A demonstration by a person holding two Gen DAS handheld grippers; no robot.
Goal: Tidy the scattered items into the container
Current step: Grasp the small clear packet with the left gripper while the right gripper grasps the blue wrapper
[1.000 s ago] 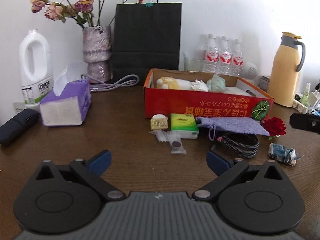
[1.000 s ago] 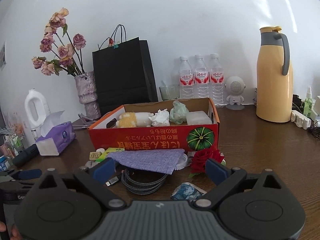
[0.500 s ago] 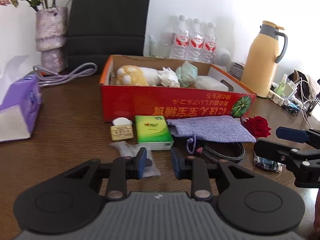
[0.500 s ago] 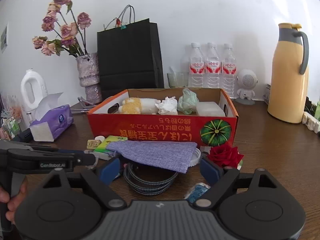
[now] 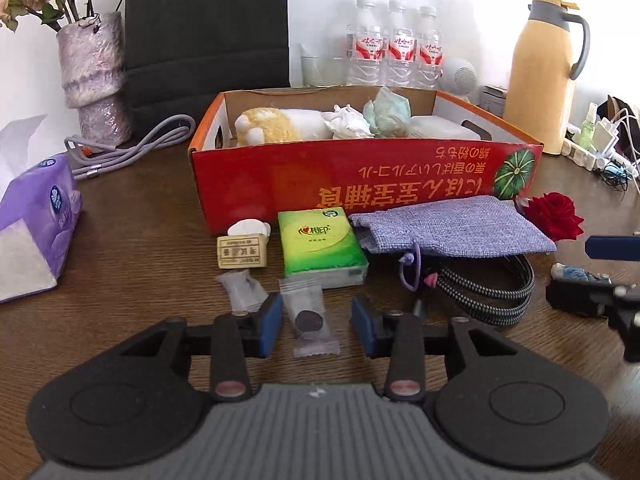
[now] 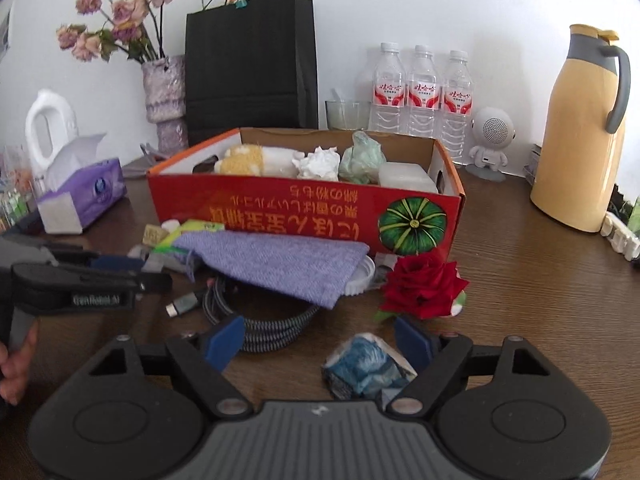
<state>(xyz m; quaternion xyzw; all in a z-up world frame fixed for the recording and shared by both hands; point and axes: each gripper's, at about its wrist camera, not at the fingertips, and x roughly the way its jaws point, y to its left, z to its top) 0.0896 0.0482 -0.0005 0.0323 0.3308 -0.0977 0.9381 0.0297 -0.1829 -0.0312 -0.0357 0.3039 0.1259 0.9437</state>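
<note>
Since half a second back the left gripper [image 5: 316,322] has spread from near-pressed to parted, now straddling a clear sachet [image 5: 310,318] with a dark disc inside, pads not touching it. Right gripper [image 6: 318,340] is spread wide, low over the table [image 6: 540,300], with a crumpled blue-white wrapper [image 6: 366,368] just inside its right pad. Red cardboard box [image 5: 360,176] sits at 12 o'clock from the left gripper, already holding a plush toy, tissues and a white block. Green tissue pack [image 5: 322,246], purple pouch [image 5: 452,226], braided cable [image 5: 488,292] and red rose [image 6: 424,284] lie in front of the box.
</note>
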